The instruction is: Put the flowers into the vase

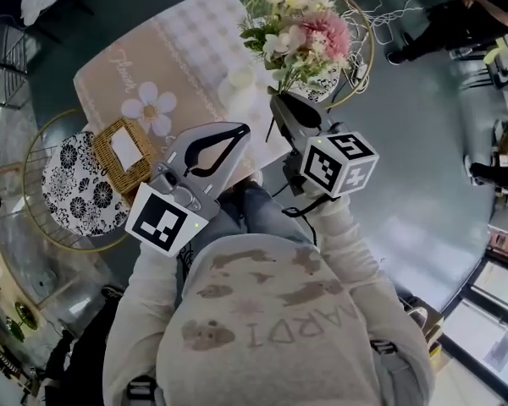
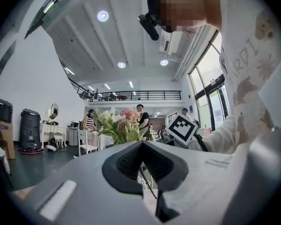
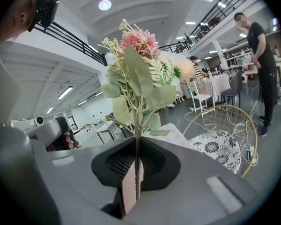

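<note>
One table (image 1: 178,49) with a flowered cloth is seen. Two round chairs are seen beside it, one (image 1: 76,184) at the left and one (image 3: 215,146) past the far edge. Two grippers are held over the near edge. The left gripper (image 2: 145,165) is closed on nothing. The right gripper (image 3: 136,170) is closed on the stem of one bunch of flowers (image 1: 298,30), held upright above the table's far edge. One basket (image 1: 125,149) is set on the table.

basket (image 1: 123,146) on table (image 1: 178,49), near-left corner | chair (image 1: 76,184) left of table | second chair (image 3: 222,146) right (partly behind flowers (image 1: 300,32)) | flowers over table's right edge
</note>
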Motion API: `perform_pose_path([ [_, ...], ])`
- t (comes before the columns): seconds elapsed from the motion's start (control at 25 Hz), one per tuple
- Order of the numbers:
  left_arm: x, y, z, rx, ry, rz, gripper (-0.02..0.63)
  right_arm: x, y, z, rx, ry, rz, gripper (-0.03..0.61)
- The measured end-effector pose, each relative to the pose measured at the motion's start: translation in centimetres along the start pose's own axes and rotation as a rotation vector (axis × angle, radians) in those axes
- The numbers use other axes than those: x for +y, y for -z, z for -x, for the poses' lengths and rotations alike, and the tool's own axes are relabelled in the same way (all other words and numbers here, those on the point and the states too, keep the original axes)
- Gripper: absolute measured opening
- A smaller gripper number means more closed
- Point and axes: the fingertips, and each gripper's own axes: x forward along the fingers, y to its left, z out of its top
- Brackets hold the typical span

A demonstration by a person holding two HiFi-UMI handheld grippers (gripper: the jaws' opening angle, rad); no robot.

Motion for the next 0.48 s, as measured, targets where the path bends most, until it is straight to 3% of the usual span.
perform_pose_path([
  [0.24,0.8,0.1,1.4,-0.006,-0.033,0.005,0.002,2.4,-4.2,-1.8,-0.132,-0.044,0.169,0.046],
  [0.48,1.7,0.1,1.7,-0.004,-0.077,0.008,0.001,3.2,-7.5,-3.8,-0.255,-0.08,0.249,0.048],
])
